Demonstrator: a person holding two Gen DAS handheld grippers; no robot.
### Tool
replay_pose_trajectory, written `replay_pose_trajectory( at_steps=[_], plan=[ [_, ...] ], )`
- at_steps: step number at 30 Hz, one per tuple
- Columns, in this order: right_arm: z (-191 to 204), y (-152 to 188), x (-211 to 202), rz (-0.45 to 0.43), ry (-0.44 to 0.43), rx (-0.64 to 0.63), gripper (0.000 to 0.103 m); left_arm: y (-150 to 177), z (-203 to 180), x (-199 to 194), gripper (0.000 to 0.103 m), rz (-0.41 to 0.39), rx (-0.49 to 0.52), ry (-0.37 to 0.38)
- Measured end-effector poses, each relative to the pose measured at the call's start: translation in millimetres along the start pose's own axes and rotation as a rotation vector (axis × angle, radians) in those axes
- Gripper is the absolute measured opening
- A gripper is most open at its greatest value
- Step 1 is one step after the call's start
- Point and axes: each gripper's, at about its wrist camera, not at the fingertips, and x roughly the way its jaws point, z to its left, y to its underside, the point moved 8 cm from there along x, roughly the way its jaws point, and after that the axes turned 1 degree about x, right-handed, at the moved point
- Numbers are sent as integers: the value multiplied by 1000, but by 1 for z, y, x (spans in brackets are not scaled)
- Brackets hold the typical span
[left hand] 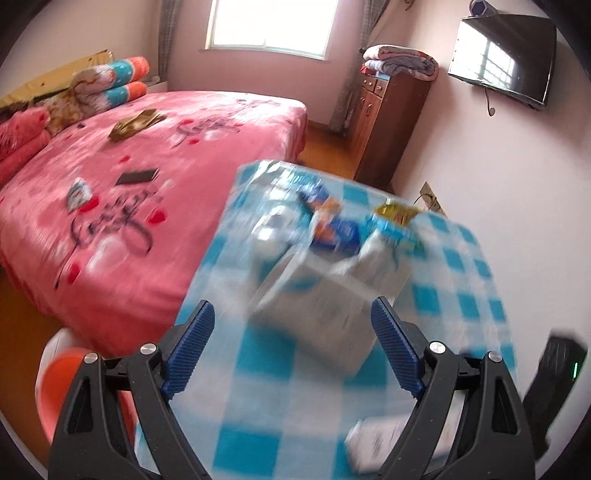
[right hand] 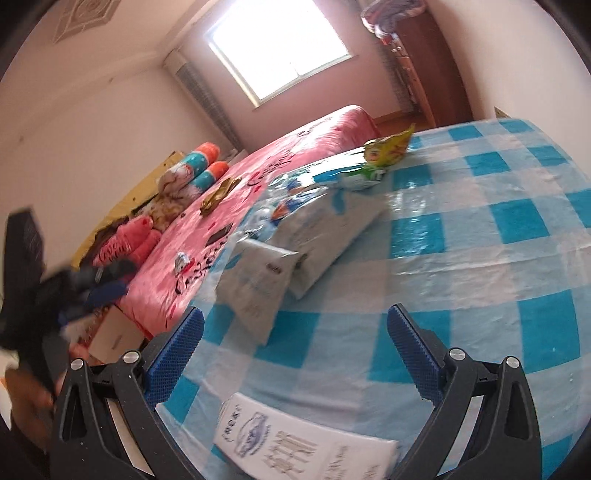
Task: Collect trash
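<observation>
I'm holding both the left hand-held gripper (left hand: 291,347) and right hand-held gripper (right hand: 295,354) wide apart, empty, over the checkered surface (right hand: 480,229), facing blurry, seemingly plastic pale packets (right hand: 317,221).

pink bed (left hand: 147,206), wardrobe (left hand: 384,122) (blanket-topped), tv (left hand: 506,59)

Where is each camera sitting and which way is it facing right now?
Left wrist: on the left tool, open, over the checkered table, facing the grey bags, with the pink bed to their left.
Right wrist: on the right tool, open, over the table, facing the bags and the bed.
Shared: table, bags, bed, window.
</observation>
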Motion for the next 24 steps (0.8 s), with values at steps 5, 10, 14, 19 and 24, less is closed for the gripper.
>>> replay_pose_trajectory(
  at_steps=[5,10,14,19,24],
  plan=[
    [-16,-4,-1,3,-20,32,98,-61,-39,73,87,48,17,7],
    [-24,-7,-1,8,-47,55,98,-95,-57,149,87,135,-2,-3],
    [-27,-10,-4,-5,-55,55,98,-110,-64,204,87,209,-18,-45],
    [-31,-9,-4,-1,-68,59,98,-116,-59,242,87,263,-27,-112],
    [-35,-10,-3,3,-84,78,98,-118,-50,268,87,306,-54,-162]
  ],
)
